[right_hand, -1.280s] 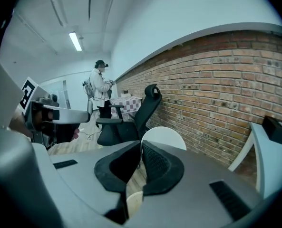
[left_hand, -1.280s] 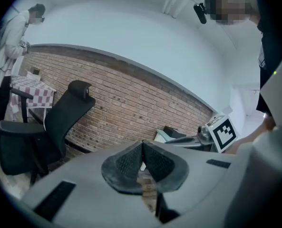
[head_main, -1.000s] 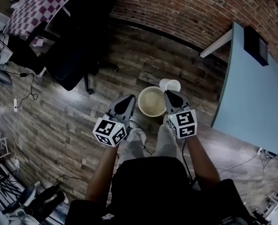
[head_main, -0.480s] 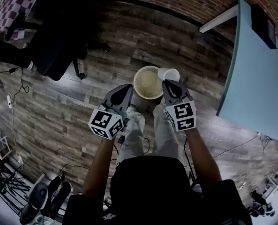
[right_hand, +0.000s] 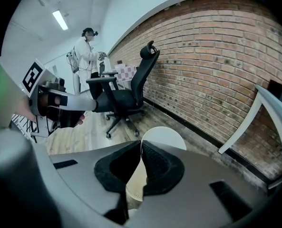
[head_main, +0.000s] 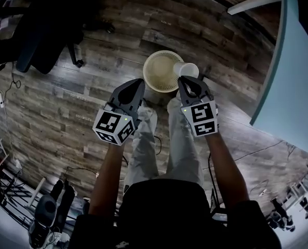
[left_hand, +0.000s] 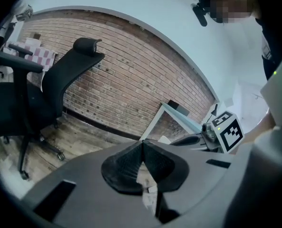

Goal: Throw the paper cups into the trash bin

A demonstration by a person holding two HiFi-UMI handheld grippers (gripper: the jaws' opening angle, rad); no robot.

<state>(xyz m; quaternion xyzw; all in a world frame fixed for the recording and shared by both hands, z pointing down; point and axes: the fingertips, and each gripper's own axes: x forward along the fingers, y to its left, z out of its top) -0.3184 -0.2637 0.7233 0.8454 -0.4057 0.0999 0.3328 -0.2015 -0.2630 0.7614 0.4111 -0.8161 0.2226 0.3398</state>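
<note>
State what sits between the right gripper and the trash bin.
The paper cup, pinched in the right gripper, shows at the rim of the trash bin in the head view.

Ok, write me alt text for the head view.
Seen from above, the right gripper pinches a white paper cup at the right edge of a round trash bin on a wood floor. The left gripper is shut and empty beside it; a pale blue table stands at right.

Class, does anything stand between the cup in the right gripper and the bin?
Nothing visible does. The cup, pinched in the right gripper, hangs at the edge of the bin, whose mouth is open and uncovered.
</note>
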